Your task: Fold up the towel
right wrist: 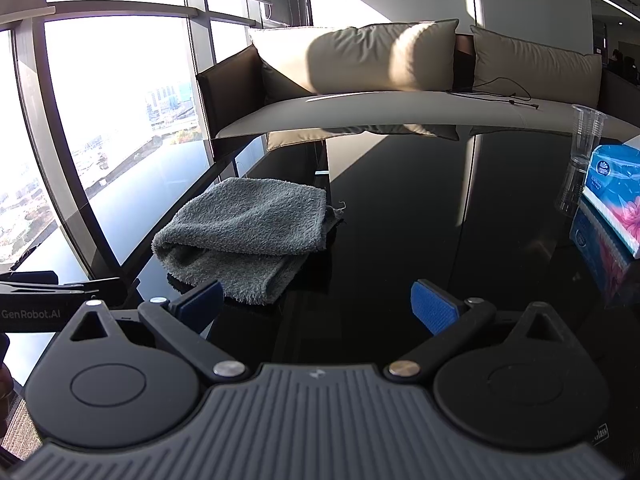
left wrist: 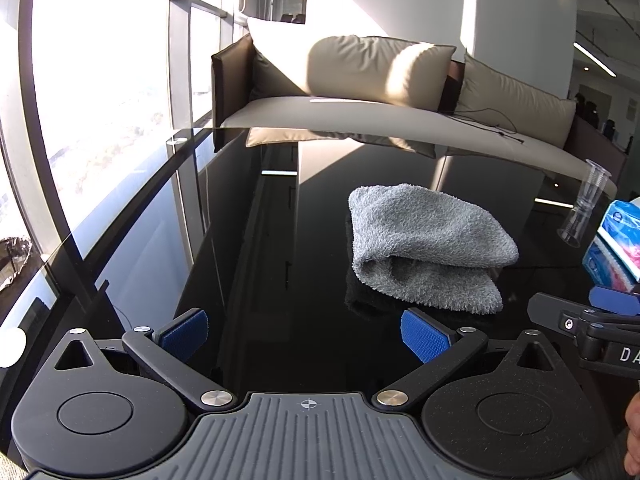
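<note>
Both spread wide, holding nothing: left gripper [left wrist: 304,334], right gripper [right wrist: 318,304]. Gray towel [left wrist: 428,248] lay folded, ahead-right of left, ahead-left of right. Risked sliding on glossy table [left wrist: 280,248], loosening fold.

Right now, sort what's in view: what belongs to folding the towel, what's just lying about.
Belongs to the job:
grey towel, folded over
left gripper, open
right gripper, open

Just lying about:
plastic cup
tissue box
sofa
</note>
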